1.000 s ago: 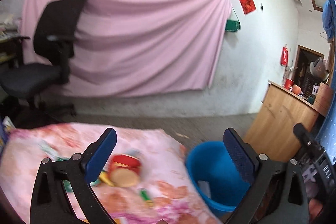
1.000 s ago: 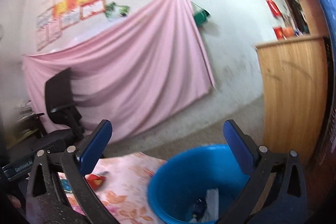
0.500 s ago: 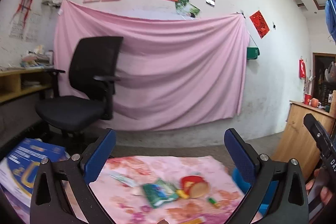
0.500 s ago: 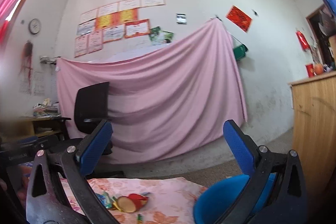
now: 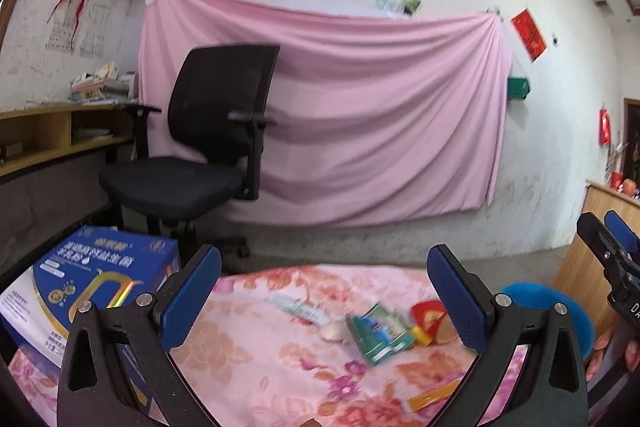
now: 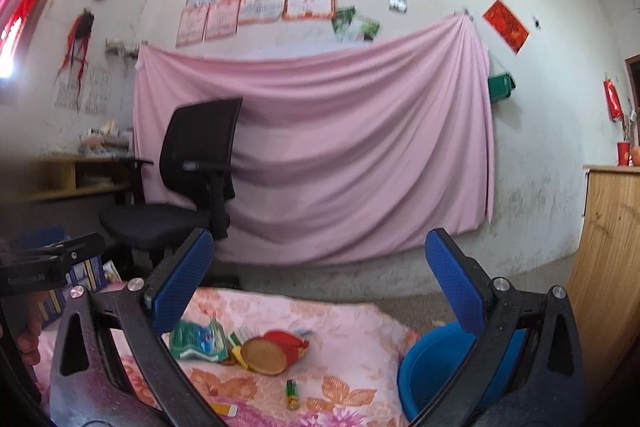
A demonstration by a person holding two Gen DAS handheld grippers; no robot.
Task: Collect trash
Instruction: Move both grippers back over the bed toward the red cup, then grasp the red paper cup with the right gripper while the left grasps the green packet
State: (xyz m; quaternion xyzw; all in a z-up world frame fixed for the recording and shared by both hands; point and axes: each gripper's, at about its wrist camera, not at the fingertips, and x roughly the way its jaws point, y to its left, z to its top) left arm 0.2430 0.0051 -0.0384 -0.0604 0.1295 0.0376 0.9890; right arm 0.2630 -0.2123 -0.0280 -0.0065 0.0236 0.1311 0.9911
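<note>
Hovering above a floral cloth (image 5: 256,359), both grippers point across the room rather than down at the litter. The left gripper (image 5: 324,291) has its jaws spread wide and empty; the right gripper (image 6: 320,275) is likewise spread and empty. In the right wrist view the trash lies on the cloth: a green packet (image 6: 198,341) at 9 o'clock of a red can (image 6: 276,347) lying on its side, and a small lighter (image 6: 293,394) at 6 o'clock of the can. A blue bin (image 6: 436,367) stands off the cloth's edge at 3 o'clock. In the left wrist view a blue box (image 5: 92,291) sits at 9 o'clock, well apart from the litter.

Risks, as judged: the can, lying on its side, may roll away from a closing jaw; the thin packet may slip or drag the soft cloth up with it; the lighter is small enough to be missed. With the bin beyond the cloth's edge, an early release would drop trash on the floor.
</note>
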